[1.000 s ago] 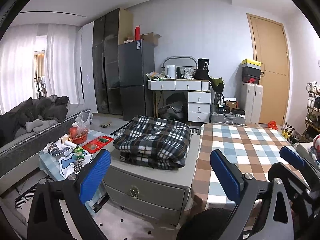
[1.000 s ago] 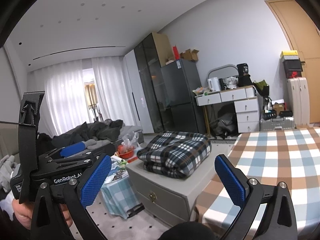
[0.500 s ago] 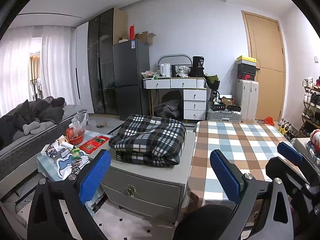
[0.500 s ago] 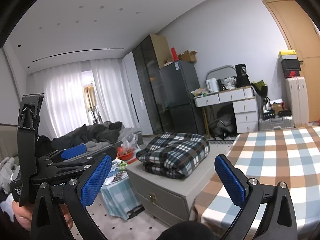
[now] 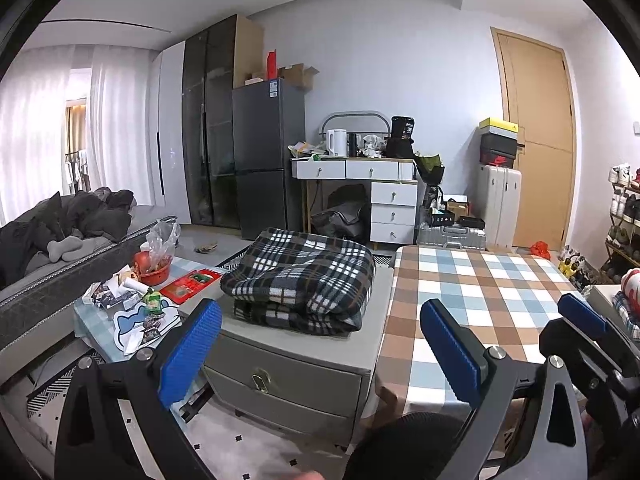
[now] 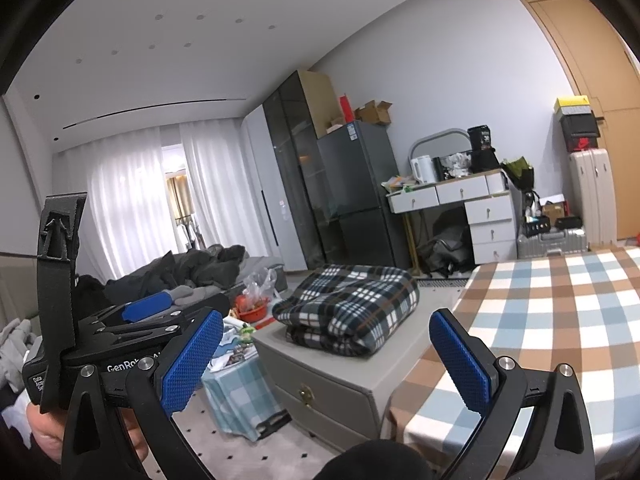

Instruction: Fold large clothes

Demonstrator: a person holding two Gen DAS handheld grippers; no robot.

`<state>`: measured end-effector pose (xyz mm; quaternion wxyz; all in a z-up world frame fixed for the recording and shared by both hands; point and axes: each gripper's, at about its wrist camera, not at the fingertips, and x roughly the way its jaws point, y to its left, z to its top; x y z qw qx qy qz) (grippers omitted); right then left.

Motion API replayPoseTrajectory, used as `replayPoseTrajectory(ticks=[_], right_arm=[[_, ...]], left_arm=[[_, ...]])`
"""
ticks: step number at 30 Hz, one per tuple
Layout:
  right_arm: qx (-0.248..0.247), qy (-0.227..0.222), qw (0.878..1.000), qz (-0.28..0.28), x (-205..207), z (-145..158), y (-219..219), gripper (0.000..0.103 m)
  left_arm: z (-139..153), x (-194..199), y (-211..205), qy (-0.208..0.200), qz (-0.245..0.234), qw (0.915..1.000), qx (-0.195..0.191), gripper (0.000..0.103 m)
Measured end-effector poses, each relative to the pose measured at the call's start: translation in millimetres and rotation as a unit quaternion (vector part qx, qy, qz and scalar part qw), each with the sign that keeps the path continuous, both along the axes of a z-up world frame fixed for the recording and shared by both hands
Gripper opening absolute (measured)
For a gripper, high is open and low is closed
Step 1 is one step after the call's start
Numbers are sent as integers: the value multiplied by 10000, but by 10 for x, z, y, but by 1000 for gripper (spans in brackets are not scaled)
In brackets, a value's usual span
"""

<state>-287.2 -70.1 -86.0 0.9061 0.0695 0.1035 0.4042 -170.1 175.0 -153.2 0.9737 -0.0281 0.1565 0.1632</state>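
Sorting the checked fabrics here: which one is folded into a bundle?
The dark plaid blanket on the grey drawer chest; the brown-and-blue checked tablecloth lies spread flat.

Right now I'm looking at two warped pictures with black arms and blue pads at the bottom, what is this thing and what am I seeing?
No robot here: a person carries a hand-held pair of tongs in each hand, each with a wide-angle camera looking along its blue pads. One picture comes from the left tongs, the other from the right tongs. Both are open and hold nothing. Ahead, a folded plaid blanket lies on a grey cabinet, beside a table with a checked tablecloth. The right view also shows the left tongs and the hand gripping them.
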Motion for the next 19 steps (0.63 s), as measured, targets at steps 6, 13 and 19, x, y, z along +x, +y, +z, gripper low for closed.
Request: replayPoseTrajectory(ticks=[6,13,19], right_arm=[[-2,-3,10000,-5,-8,-14,16,103],[7,9,10000,-19,-12,-19,27,103],[65,71,9999,-39,11,-101,40,103]], left_arm=[[-14,23,-16,63,-19,10000,8,98],[-32,9,-45,72,-10,9999,96,98],[-67,85,-65,61,0,9998,192,98]])
